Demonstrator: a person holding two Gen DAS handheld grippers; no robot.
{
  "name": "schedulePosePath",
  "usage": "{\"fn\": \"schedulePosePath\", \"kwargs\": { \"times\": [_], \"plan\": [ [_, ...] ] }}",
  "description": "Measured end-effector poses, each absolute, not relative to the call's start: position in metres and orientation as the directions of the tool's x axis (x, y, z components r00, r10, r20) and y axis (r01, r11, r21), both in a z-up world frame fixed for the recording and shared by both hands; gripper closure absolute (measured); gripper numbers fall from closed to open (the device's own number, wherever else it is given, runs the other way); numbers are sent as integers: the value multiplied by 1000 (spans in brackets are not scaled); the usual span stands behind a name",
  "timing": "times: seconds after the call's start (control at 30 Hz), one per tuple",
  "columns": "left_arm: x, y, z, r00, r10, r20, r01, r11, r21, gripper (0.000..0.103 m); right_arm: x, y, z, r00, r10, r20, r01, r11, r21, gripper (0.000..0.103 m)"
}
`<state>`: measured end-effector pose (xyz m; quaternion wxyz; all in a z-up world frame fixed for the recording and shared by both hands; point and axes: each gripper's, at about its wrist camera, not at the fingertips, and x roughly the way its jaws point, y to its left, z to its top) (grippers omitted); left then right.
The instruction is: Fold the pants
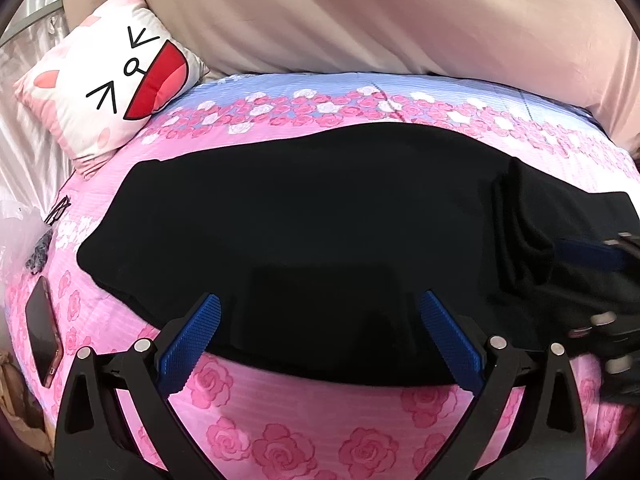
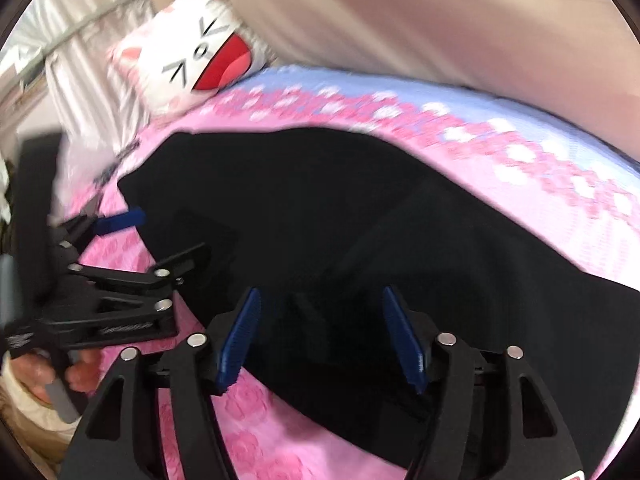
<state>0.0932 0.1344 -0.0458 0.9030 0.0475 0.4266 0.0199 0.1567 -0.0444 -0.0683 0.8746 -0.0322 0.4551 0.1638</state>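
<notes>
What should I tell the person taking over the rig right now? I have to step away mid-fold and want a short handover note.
Left claw: open, holding nothing, at the near edge of the black pants.
Right claw: open, holding nothing, over the pants' near edge further right; its view is motion-blurred.
Pants: spread across the pink rose bedsheet, bunched in folds at the right end.
Nearby: cat pillow at the far left, phone on the sheet's left edge.
Done: pants laid out; how many folds are in cannot be told.
Left: grip the near edge with both claws and fold, then smooth the bunched end.
</notes>
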Motion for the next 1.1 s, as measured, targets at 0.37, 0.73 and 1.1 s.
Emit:
{"fn": "schedulePosePath", "kwargs": {
  "times": [0.37,0.73,1.1],
  "plan": [
    [95,160,-54,609,106,-786,-48,994,97,5,179,-29,-75,535,259,-804,-301,948,106,79],
    [98,157,-56,602,105,-792,-38,994,103,5,112,-127,-5,701,77,-709,-59,997,50,65],
    [97,90,-32,650,21,-759,101,988,114,5,55,-277,-66,633,122,-764,267,893,363,41]
  ]
}}
